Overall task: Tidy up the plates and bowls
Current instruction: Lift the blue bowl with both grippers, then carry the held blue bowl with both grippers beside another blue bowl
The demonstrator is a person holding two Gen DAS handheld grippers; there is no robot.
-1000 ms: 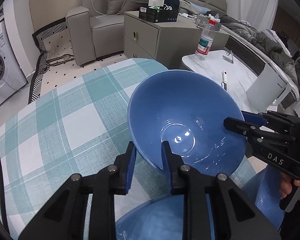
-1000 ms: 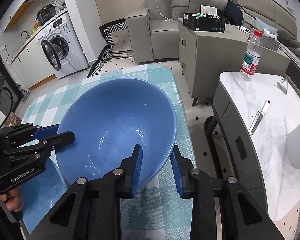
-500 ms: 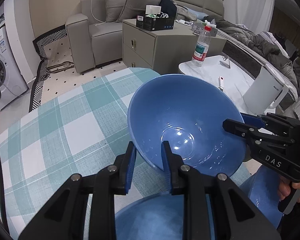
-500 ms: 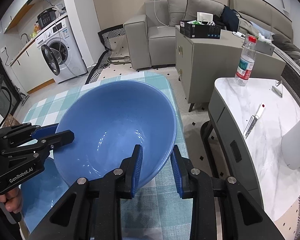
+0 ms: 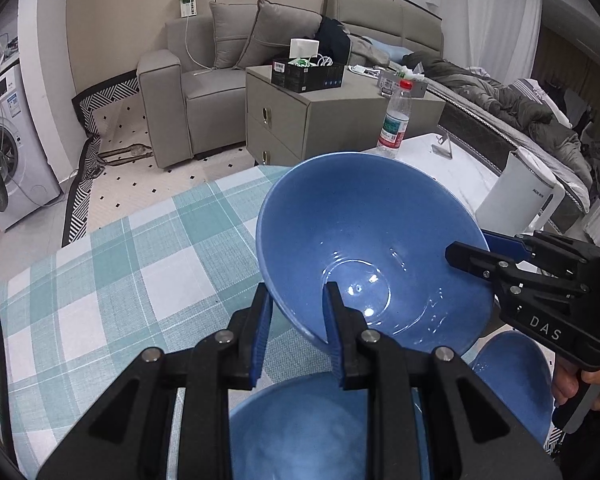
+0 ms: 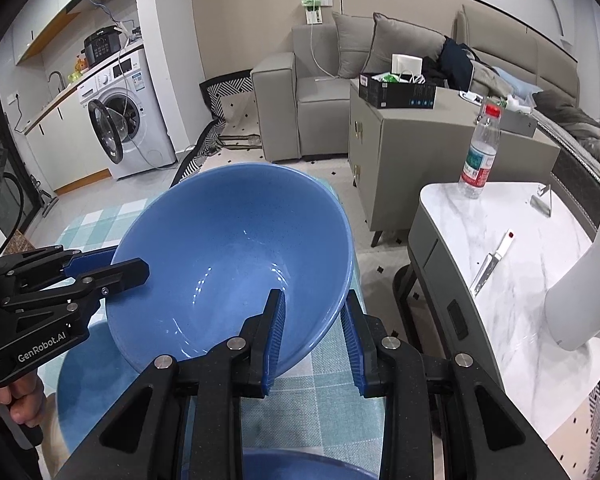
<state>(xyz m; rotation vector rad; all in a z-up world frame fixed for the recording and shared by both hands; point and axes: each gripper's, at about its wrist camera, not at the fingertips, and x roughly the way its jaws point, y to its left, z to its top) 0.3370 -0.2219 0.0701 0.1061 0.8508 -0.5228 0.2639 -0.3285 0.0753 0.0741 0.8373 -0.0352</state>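
A large blue bowl (image 5: 372,240) hangs tilted above the teal checked tablecloth (image 5: 120,280), held from two sides. My left gripper (image 5: 296,308) is shut on its near rim, one finger inside and one outside. My right gripper (image 6: 314,308) is shut on the opposite rim the same way. Each gripper shows in the other's view: the right gripper (image 5: 472,248) and the left gripper (image 6: 128,264). Below the lifted bowl sit another blue bowl (image 5: 300,420) and a smaller blue dish (image 5: 512,372), also seen as a blue dish (image 6: 88,380) at lower left.
Right of the table stands a marble-topped side table (image 6: 520,280) with a water bottle (image 6: 480,152), a knife (image 6: 492,264) and a white kettle (image 6: 584,292). A grey cabinet (image 6: 420,152), a sofa (image 5: 204,96) and a washing machine (image 6: 124,120) stand farther off.
Both grippers have risen together with the big blue bowl, which now hangs higher over the two blue dishes. Both grips are unchanged.
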